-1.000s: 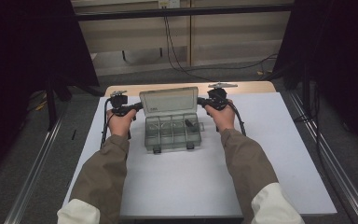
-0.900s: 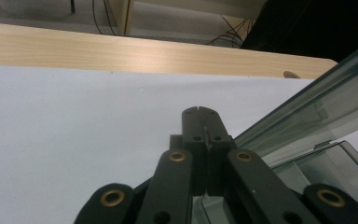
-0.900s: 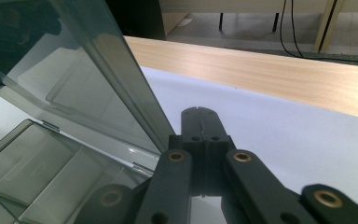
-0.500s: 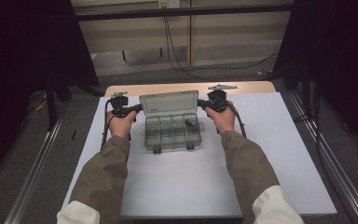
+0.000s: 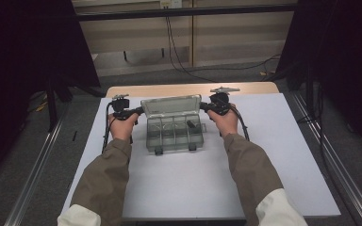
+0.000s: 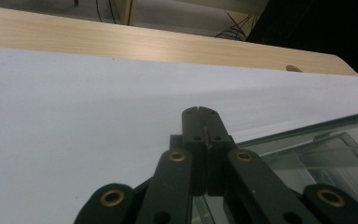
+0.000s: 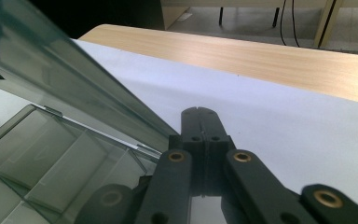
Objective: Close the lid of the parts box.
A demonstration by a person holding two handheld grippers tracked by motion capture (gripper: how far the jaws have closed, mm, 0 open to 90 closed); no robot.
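Two sets of jaws: both pressed tight together, with nothing gripped between them.
Left gripper (image 6: 199, 112): its black jaws meet flat, tips over the white sheet, with the box's clear corner just to their right in the left gripper view.
Right gripper (image 7: 199, 112): jaws closed in the same way, tips over the white sheet, with the raised lid slanting up just to their left in the right gripper view.
Hands: the left hand (image 5: 121, 126) holds its gripper beside the box's left end, the right hand (image 5: 223, 121) holds the other beside the right end; whether either gripper touches the box I cannot tell.
Compartment box (image 5: 175, 133): clear, smoky plastic, lying between the two grippers at the far middle of the sheet, with two latches on its near edge.
Lid (image 5: 171, 105): open, standing up along the far side of the box.
Inside the box: dividers forming several cells, and a small dark piece (image 5: 190, 124) in a cell toward the right.
White sheet (image 5: 273, 155): covers most of the table top under the box.
Table (image 5: 188, 89): a pale wooden strip showing along the far edge.
Sleeves: olive-brown, reaching in from the near side.
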